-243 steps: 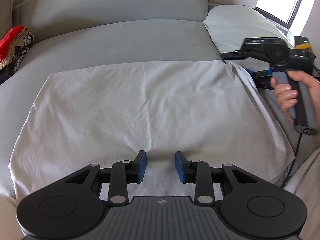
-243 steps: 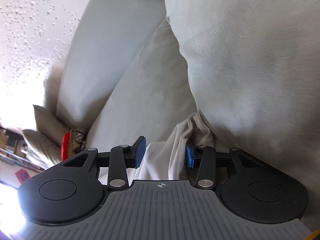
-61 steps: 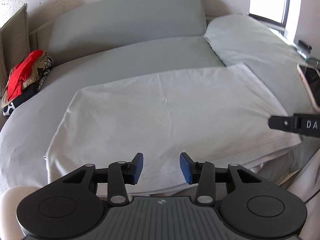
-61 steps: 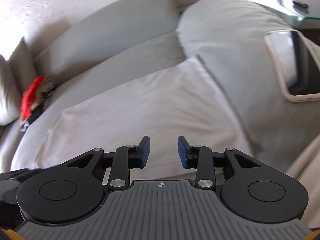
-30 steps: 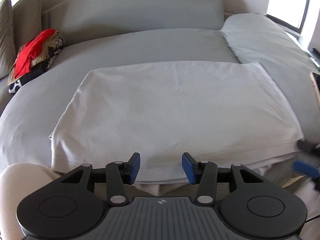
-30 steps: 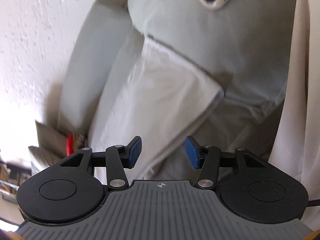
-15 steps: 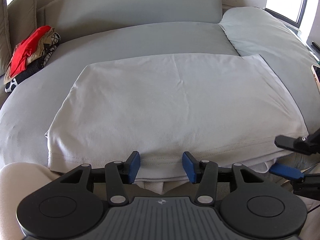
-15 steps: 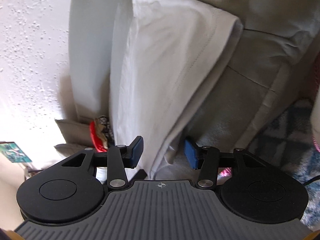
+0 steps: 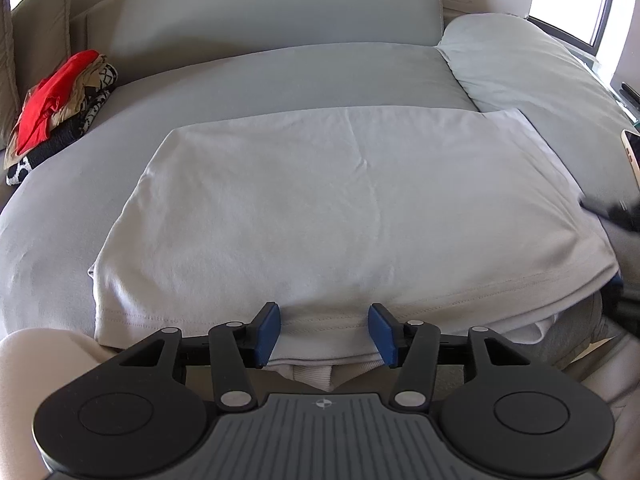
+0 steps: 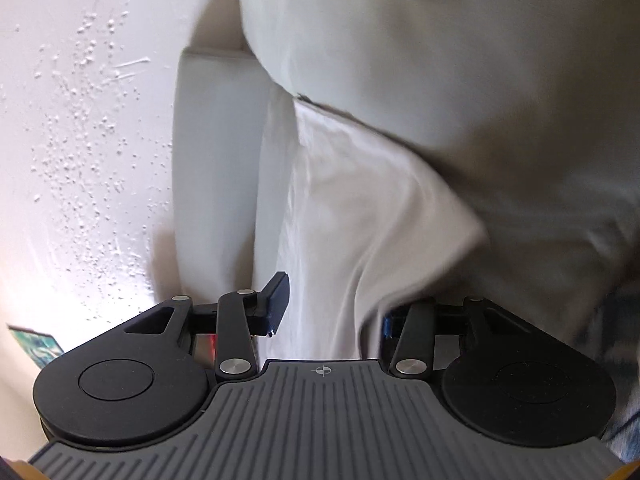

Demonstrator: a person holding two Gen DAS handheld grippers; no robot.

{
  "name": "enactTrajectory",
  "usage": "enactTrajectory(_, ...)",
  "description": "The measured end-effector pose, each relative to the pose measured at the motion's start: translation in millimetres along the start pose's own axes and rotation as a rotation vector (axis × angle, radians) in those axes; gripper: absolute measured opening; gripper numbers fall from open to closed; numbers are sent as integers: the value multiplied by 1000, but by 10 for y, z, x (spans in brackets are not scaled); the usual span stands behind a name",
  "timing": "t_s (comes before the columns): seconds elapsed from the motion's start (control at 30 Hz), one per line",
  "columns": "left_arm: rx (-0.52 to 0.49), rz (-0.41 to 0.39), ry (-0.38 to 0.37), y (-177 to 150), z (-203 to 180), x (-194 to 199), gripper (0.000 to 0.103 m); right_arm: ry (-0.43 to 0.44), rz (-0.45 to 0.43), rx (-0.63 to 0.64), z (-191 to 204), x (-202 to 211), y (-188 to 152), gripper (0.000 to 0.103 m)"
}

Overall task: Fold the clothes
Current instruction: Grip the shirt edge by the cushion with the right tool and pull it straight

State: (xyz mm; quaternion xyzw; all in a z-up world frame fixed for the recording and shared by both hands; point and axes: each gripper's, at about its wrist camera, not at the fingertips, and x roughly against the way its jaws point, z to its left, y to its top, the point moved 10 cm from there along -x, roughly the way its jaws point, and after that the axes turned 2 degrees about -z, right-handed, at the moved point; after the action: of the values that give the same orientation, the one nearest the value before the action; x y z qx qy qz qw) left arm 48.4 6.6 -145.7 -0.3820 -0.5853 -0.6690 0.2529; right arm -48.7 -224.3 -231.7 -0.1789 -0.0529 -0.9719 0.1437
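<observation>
A pale grey folded garment (image 9: pixel 352 200) lies flat on the grey sofa seat (image 9: pixel 280 76). My left gripper (image 9: pixel 324 336) is open, its blue pads either side of the garment's near hem at the sofa's front edge. My right gripper (image 10: pixel 332 316) is open and rolled sideways at the garment's right near corner (image 10: pixel 360 220); cloth lies between its jaws and covers the right pad. The right gripper's tips (image 9: pixel 612 216) show blurred at the right edge of the left wrist view.
A pile of red, tan and black-and-white clothes (image 9: pixel 56 104) sits at the sofa's far left. A grey cushion (image 9: pixel 528 64) is at the right, with a phone (image 9: pixel 632 156) on it. A textured white wall (image 10: pixel 80 140) is behind.
My left gripper has moved forward to the near hem. My right gripper has swung in onto the garment's right near corner, so cloth now lies between its open jaws.
</observation>
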Motion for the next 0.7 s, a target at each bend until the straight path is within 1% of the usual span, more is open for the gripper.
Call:
enactTrajectory(0.03,0,0,-1,1,1,-1,51,-6,-12,12,-1,-54,42,41)
enactTrajectory(0.07,4,-2,-3,0,2,-1,51,-9,-25,0,-31,-95,74,32)
enactTrajectory(0.1,4,-4,-5,-2,3,-2,51,-8,-35,-8,-62,-117,92,26)
enactTrajectory(0.17,6,-7,-9,-6,4,-3,51,-5,-54,-23,-122,-162,128,10)
enactTrajectory(0.2,5,-10,-9,-8,4,-3,51,-8,-55,-8,-133,-181,130,7)
enactTrajectory(0.3,-2,-19,-8,-13,-2,-4,52,-16,-56,18,-108,-211,126,6)
enactTrajectory(0.33,-3,-20,-9,-12,-1,-3,52,-29,-55,35,-85,-215,122,6)
enactTrajectory(0.37,-5,-22,-11,-12,-1,-2,52,-50,-55,51,-58,-211,116,4)
enactTrajectory(0.43,-7,-23,-15,-15,3,4,51,-127,-73,120,28,-177,99,3)
enactTrajectory(0.5,-26,-16,-17,-21,-13,9,51,-226,-110,236,171,-145,59,3)
enactTrajectory(0.6,-56,1,-24,-21,-45,29,50,-391,-123,447,398,-207,-51,3)
enactTrajectory(0.63,-48,8,-36,-27,-41,47,50,-448,-131,515,477,-226,-86,3)
enactTrajectory(0.7,4,15,-64,-71,37,128,50,-530,-160,619,704,-240,-163,3)
